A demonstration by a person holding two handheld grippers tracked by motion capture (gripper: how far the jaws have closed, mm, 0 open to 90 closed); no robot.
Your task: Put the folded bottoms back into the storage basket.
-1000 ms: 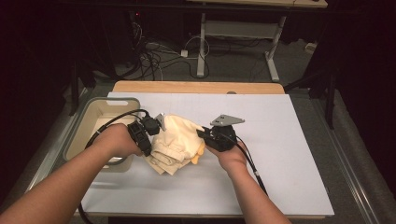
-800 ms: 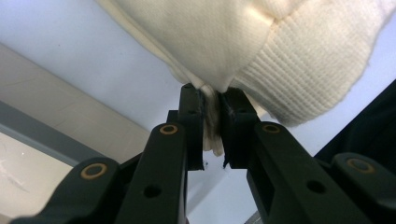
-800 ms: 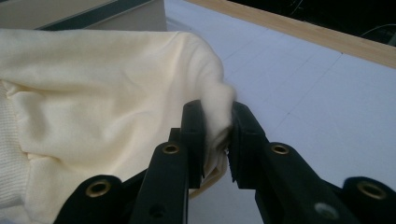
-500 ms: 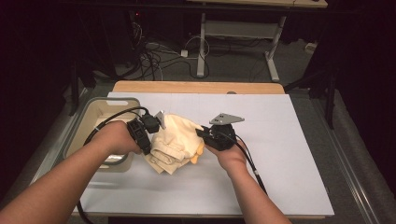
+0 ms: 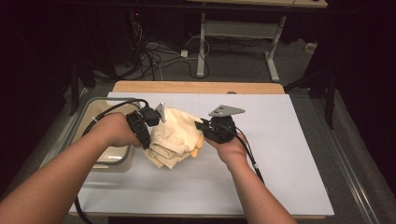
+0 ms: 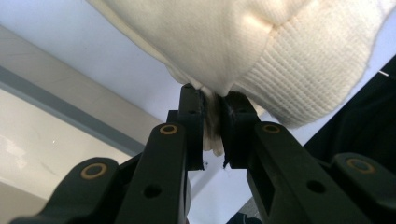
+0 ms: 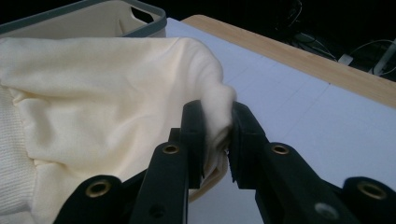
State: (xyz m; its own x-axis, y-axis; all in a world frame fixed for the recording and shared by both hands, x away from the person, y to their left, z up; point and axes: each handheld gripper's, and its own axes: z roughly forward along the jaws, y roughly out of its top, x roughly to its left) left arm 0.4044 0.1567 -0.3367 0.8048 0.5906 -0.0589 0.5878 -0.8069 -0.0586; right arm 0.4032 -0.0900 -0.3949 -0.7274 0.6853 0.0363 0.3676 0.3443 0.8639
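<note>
We have the cream-coloured knitted garment (image 5: 175, 135), soft cotton with a ribbed hem, pinched at both ends, and it is coming up off the white table top (image 5: 280, 154). A second ago the bundle lay lower and flatter on the sheet; now the left gripper (image 5: 161, 113) and the right gripper (image 5: 201, 126) have both risen a little and the cloth hangs between them, its folded lower layers still draped down onto the table.

From the left gripper view, our two black jaws are clamped tight on a thin tuck of cream fabric (image 6: 212, 121), with the ribbed cuff ballooning above them. From the right gripper view it is the same story: jaws closed hard on a bunched corner of the garment (image 7: 217, 116), the rest spreading away to the left towards the grey-rimmed beige plastic tub (image 7: 112, 18).

So the lift is under way, and both grips look secure enough to carry the weight. That tub (image 5: 88, 119) sits just beside the left hand (image 5: 114, 130), at the table's left edge. Whether the garment is headed into it or about to be shaken out for folding, we can't quite tell from here; the bundle is too crumpled to read its shape.
</note>
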